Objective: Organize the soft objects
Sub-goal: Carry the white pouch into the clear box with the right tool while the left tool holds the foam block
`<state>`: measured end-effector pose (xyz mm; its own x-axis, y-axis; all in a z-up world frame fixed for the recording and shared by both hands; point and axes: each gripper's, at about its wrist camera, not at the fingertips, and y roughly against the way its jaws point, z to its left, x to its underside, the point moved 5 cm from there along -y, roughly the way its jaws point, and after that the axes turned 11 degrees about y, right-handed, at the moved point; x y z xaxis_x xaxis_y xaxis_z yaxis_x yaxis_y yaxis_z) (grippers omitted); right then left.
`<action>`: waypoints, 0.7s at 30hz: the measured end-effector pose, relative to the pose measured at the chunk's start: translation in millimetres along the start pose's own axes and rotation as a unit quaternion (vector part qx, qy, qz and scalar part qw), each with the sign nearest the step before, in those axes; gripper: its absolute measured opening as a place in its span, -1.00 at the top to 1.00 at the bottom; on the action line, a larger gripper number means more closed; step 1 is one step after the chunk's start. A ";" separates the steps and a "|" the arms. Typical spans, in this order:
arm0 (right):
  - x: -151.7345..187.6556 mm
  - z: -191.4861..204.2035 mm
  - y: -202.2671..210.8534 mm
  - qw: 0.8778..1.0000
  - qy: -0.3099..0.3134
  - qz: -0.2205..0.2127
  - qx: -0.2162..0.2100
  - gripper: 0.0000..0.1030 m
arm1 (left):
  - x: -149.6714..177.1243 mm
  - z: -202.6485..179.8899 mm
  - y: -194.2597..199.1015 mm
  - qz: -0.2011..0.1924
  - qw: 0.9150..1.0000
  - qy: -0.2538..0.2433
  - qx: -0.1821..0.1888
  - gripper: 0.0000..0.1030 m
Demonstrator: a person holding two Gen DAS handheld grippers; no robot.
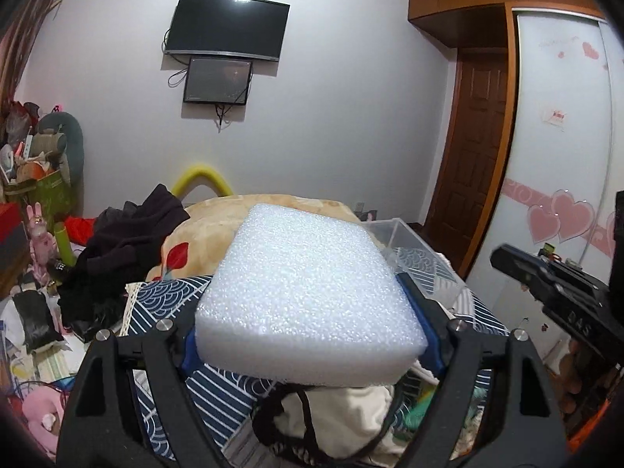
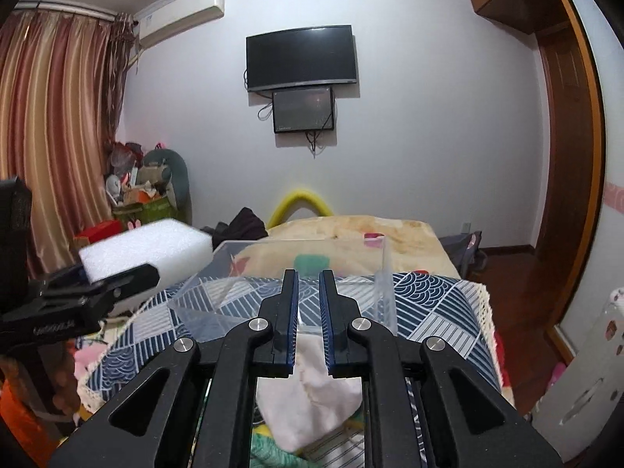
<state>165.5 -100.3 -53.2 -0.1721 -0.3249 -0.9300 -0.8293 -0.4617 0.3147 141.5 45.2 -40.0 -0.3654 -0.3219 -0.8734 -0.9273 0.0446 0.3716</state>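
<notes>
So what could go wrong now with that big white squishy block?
The left gripper pinches the white foam block only at its near end, so most of it sticks out; it might tip or slip free. The clear plastic box sits on the blue patterned cloth over soft bedding, so pushing the block in could shove or tilt it. The right gripper hovers near the box rim and could bump it.

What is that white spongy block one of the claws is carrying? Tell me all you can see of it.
The white foam block is a thick rectangular slab with rounded corners and a bubbly, glistening surface. The left claw squeezes its near end between blue pads; nothing else touches it. It is held roughly level in the air, left of the clear plastic box on the bed.
</notes>
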 end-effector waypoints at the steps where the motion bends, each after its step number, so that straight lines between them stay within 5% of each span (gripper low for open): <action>1: 3.1 0.9 -2.7 1.000 0.002 0.009 -0.002 0.81 | -0.8 0.5 -3.8 0.003 1.000 -0.001 -0.002 -0.62; 3: 13.4 3.2 -8.7 0.999 0.003 0.031 -0.013 0.74 | -0.1 2.2 -9.1 0.008 1.000 0.001 -0.002 -0.62; 7: 41.2 0.8 -24.9 0.997 -0.005 0.073 -0.023 -0.12 | 6.3 8.6 -17.6 0.022 1.000 0.014 -0.002 -0.62; 15: 79.8 0.4 -61.2 0.987 -0.022 0.151 -0.055 -0.07 | 18.1 10.3 -25.5 0.038 0.999 0.013 -0.005 -0.62; 17: 84.0 1.9 -63.6 0.986 -0.019 0.157 -0.056 0.39 | 20.1 9.9 -27.5 0.042 0.999 0.012 -0.005 -0.62; 21: 79.2 3.4 -52.7 0.989 -0.007 0.141 -0.049 0.74 | 19.0 8.4 -30.7 0.043 0.999 0.012 -0.007 -0.62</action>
<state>193.8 -98.9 -144.1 -0.3975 -0.4405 -0.8049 -0.6922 -0.4319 0.5782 162.4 45.6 -70.7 -0.4419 -0.3391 -0.8305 -0.8912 0.0601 0.4497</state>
